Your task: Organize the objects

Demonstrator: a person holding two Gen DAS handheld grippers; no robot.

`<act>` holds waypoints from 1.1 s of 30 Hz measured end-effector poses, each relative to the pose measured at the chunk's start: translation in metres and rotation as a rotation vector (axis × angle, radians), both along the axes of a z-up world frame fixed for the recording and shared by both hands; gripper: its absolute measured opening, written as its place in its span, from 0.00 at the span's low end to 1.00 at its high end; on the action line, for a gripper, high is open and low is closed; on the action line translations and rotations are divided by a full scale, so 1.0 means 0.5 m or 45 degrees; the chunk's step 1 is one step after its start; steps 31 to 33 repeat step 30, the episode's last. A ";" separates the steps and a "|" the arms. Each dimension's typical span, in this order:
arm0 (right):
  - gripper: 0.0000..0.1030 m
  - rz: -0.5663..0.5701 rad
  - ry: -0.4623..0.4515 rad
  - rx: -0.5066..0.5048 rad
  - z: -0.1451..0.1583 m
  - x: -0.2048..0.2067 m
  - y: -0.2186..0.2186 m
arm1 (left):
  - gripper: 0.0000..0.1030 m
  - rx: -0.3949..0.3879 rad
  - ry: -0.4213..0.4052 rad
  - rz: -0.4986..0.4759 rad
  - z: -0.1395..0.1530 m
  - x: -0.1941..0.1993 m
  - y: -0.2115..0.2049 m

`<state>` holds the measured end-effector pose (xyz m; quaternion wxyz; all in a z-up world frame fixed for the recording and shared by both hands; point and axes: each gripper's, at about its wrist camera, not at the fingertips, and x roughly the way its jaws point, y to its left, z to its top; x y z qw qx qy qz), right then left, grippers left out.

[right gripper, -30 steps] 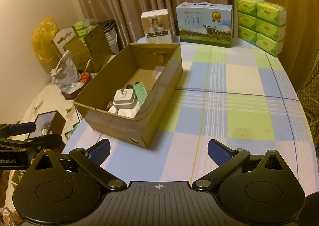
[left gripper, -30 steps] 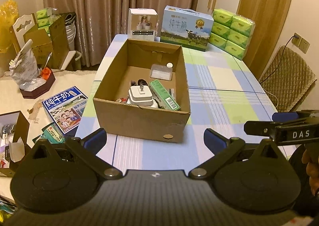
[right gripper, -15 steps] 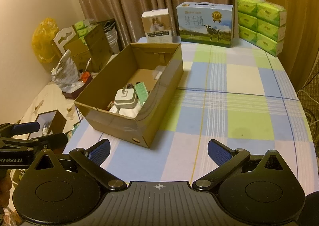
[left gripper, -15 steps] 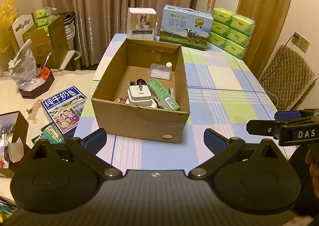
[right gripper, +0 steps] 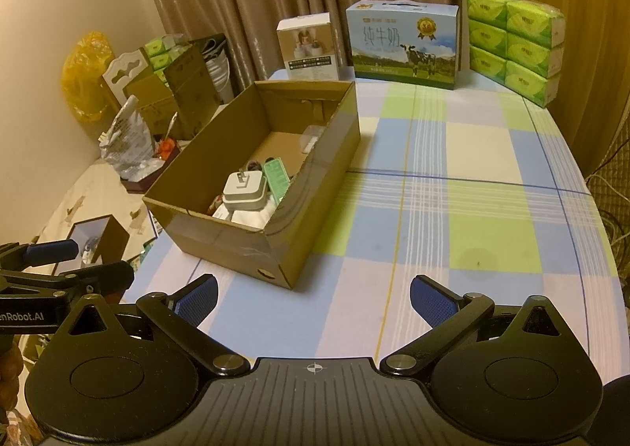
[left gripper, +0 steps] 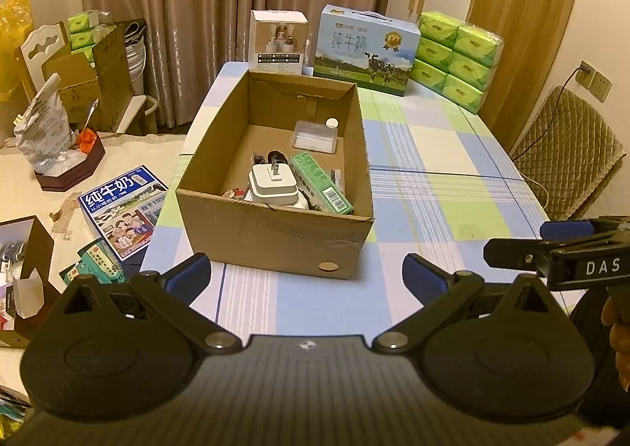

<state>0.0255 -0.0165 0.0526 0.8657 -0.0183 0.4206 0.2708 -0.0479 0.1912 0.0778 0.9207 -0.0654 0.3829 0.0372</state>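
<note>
The worktop [left gripper: 453, 186], under a blue, green and white checked cloth, fills the frame's centre. A carton [left gripper: 275, 233] stands on it left of centre. Along its far edge, at upper centre, stand a white box [left gripper: 278, 42], a milk case [left gripper: 366, 50] and stacked tissue packs [left gripper: 456, 60].
</note>
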 end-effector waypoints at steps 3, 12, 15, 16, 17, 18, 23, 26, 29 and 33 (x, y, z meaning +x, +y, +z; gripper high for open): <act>0.98 -0.004 -0.001 -0.001 0.001 0.000 -0.002 | 0.99 0.002 -0.003 0.000 0.001 0.001 0.000; 0.98 -0.005 0.000 -0.003 0.002 0.002 -0.004 | 0.99 0.006 -0.003 -0.001 0.002 0.002 -0.002; 0.98 -0.005 0.001 -0.003 0.004 0.006 -0.005 | 0.99 0.006 -0.003 -0.001 0.003 0.004 -0.002; 0.98 -0.006 0.001 -0.004 0.003 0.005 -0.005 | 0.99 0.006 -0.002 -0.002 0.003 0.003 -0.002; 0.98 -0.007 0.001 -0.004 0.003 0.006 -0.006 | 0.99 0.006 -0.002 -0.001 0.003 0.003 -0.002; 0.98 -0.008 0.001 -0.004 0.004 0.007 -0.006 | 0.99 0.006 -0.002 -0.002 0.003 0.004 -0.002; 0.98 -0.012 0.004 -0.006 0.003 0.010 -0.006 | 0.99 0.004 0.001 -0.005 0.005 0.007 -0.002; 0.98 -0.012 0.003 -0.005 0.003 0.011 -0.007 | 0.99 0.003 0.001 -0.003 0.004 0.007 -0.003; 0.98 -0.013 0.007 -0.007 0.002 0.013 -0.007 | 0.99 0.000 0.000 -0.002 0.002 0.010 -0.004; 0.98 -0.014 0.008 -0.006 0.002 0.014 -0.007 | 0.99 -0.003 -0.002 -0.002 0.002 0.010 -0.004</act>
